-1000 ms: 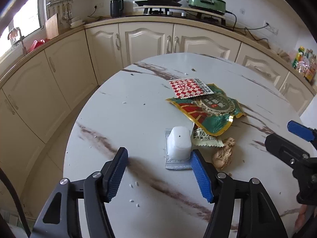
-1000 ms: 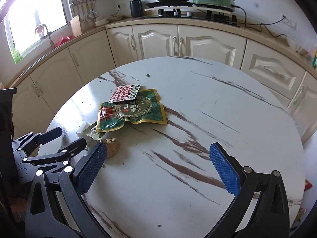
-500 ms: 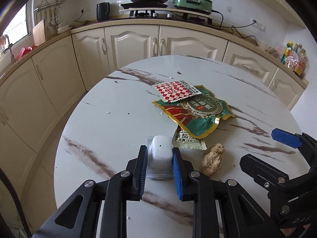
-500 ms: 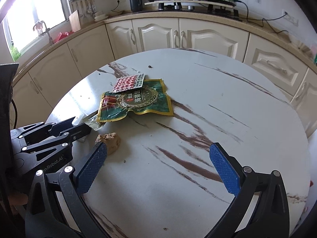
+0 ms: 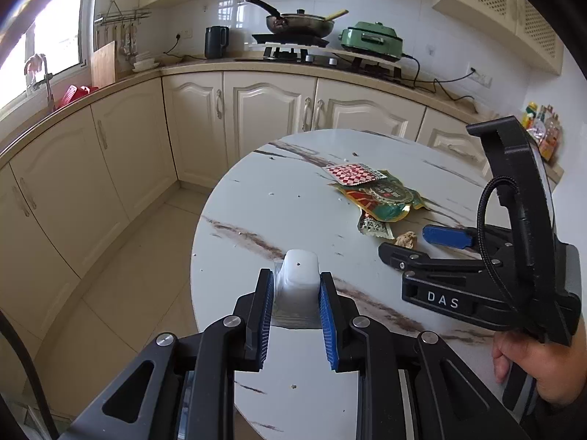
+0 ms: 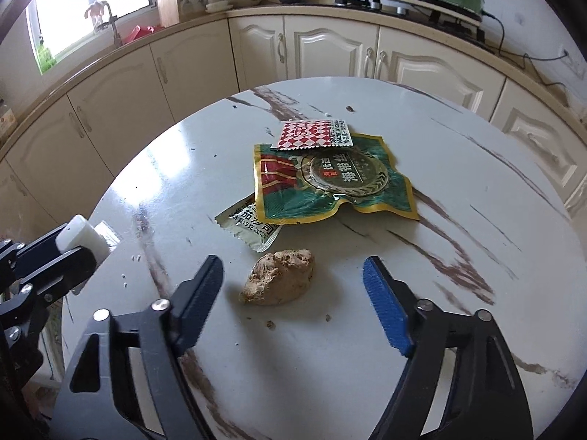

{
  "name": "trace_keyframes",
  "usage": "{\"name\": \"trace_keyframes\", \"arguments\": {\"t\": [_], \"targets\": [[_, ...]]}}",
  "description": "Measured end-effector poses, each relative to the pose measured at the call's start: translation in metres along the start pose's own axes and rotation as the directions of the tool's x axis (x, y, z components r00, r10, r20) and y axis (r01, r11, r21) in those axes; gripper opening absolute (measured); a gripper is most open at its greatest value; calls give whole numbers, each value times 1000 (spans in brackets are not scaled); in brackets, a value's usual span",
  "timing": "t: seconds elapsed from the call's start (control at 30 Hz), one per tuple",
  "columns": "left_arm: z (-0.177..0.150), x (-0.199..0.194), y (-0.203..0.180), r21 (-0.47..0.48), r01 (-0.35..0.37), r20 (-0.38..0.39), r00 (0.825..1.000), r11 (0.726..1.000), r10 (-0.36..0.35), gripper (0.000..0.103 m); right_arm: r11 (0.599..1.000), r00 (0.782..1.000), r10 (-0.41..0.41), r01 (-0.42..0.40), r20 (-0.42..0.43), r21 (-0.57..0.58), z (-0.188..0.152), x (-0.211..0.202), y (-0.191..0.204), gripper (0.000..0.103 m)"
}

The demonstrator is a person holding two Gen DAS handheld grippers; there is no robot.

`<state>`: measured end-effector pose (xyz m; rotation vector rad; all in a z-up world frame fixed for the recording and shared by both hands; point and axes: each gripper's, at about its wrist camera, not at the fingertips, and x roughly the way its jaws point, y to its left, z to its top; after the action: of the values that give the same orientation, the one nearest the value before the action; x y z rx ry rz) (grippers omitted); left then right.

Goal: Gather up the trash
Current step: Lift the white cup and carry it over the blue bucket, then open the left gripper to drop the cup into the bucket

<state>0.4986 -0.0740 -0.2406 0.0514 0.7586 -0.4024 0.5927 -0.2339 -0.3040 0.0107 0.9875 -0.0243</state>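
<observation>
At left, our left gripper (image 5: 295, 310) clamps the white plastic cup (image 5: 299, 278), held at the worktop (image 6: 458, 198) edge. At centre, the brown food scrap (image 6: 280, 277) lies between our right gripper (image 6: 293, 293) fingers, which are closing without contact. Next: seat both pads on the scrap, then lift

We are seeing both tongs, the left tongs (image 5: 296, 315) and the right tongs (image 6: 293, 293), showing black angular frames, silver screws and ribbed blue pads (image 6: 385, 315). The right one is bearing white "DAS" lettering and a black ribbed cable (image 5: 484, 212).
</observation>
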Motion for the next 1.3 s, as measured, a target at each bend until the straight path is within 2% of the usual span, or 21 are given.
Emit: {"name": "trace_keyframes", "arguments": {"t": [0.07, 0.1, 0.13, 0.4, 0.53, 0.7, 0.9, 1.07, 1.23, 1.3], "targets": [[-4, -6, 1, -6, 14, 2, 1000, 1000, -14, 20, 1000, 1000, -1, 1, 2, -3, -1, -2, 0, 45], [-7, -8, 0, -10, 20, 3, 1000, 1000, -20, 20, 1000, 1000, -4, 4, 1, -6, -2, -3, 0, 41], [-8, -11, 0, -11, 26, 4, 1000, 1000, -26, 20, 1000, 1000, -3, 3, 1, -10, -3, -5, -1, 33], [-20, -42, 6, -31, 95, 18, 995, 995, -94, 20, 999, 999, 33, -33, 5, 26, -19, -21, -18, 33], [-29, -65, 19, -50, 98, 39, 995, 994, -96, 20, 997, 997, 67, -68, 37, 27, -25, -43, -9, 33], [-51, -101, 51, -114, 50, 61, 997, 992, -43, 20, 982, 979, 185, -181, 87, -51, -19, -69, 46, 33], [-94, -139, 120, -230, -62, 43, 996, 971, 74, 20, 922, 931, 360, -347, 56, -171, -20, -66, 146, 33], [-134, -142, 176, -322, -141, -39, 990, 936, 135, 20, 868, 897, 439, -438, -54, -234, -38, -26, 226, 33], [-164, -124, 217, -383, -186, -141, 980, 905, 142, 20, 848, 878, 447, -476, -170, -231, -56, 35, 277, 33], [-166, -116, 235, -402, -188, -164, 978, 896, 132, 20, 848, 877, 440, -477, -194, -230, -59, 56, 288, 33]]}}
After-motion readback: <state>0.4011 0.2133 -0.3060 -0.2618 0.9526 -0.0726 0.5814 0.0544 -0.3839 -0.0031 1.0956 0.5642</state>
